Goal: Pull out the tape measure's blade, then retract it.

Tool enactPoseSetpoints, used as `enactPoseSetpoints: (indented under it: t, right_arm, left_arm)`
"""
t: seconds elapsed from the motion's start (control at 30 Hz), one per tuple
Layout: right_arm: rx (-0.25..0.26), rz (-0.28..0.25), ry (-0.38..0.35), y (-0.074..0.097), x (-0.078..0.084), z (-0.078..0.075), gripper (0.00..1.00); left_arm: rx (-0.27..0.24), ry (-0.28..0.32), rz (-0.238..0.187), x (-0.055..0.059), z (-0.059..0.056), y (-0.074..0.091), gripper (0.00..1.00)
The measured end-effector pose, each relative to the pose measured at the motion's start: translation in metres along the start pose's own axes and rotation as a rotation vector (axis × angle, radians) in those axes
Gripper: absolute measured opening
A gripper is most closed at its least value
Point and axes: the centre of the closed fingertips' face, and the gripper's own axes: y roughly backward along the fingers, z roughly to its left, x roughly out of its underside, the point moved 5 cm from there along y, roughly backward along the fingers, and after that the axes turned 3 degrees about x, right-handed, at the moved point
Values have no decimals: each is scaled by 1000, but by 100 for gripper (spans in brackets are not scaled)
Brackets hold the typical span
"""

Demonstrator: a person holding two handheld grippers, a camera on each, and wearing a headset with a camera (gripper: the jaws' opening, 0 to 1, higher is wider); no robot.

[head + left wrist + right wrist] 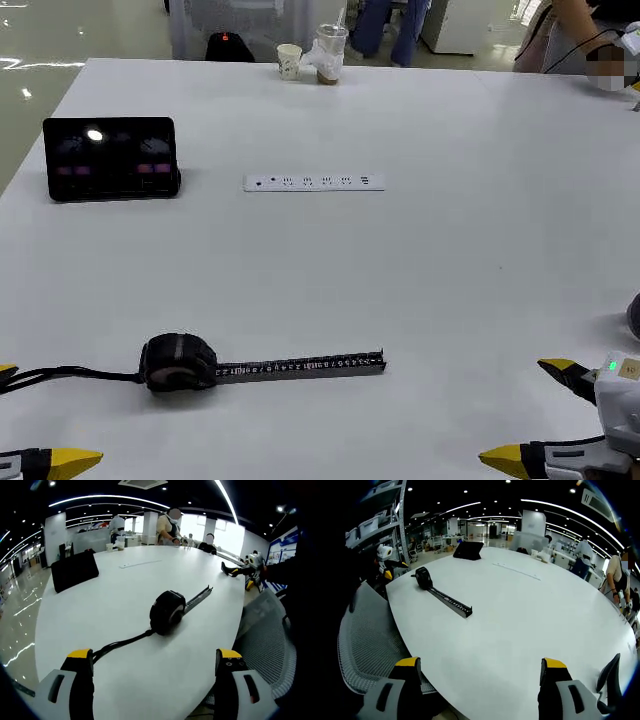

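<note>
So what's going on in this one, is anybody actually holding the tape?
Nobody is holding it right now. The tape measure lies on the white table with its blade out and lying flat, not yet retracted. A person holds a gripper in each hand. The left gripper is open at the strap end of the case, and the right gripper is open beyond the blade's tip. Neither touches the tape.
</note>
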Motion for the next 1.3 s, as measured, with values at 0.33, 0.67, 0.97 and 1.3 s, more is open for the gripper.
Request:
enactPoseSetpoints:
  t: [0.33,0.67,0.97,1.3]
  right_arm:
    - [-21,20,34,0,2,2,99]
    - [-17,29,26,-1,5,-1,99]
    - [-15,24,11,0,2,-1,99]
    - [-39,37,57,-3,-1,2,99]
  left_arm:
    - [-6,24,39,6,-1,-1,99]
    - [-3,5,19,-4,-5,-3,99]
    - [11,14,3,-9,-7,-4,99]
    - [-25,29,-10,-14,-7,-5,99]
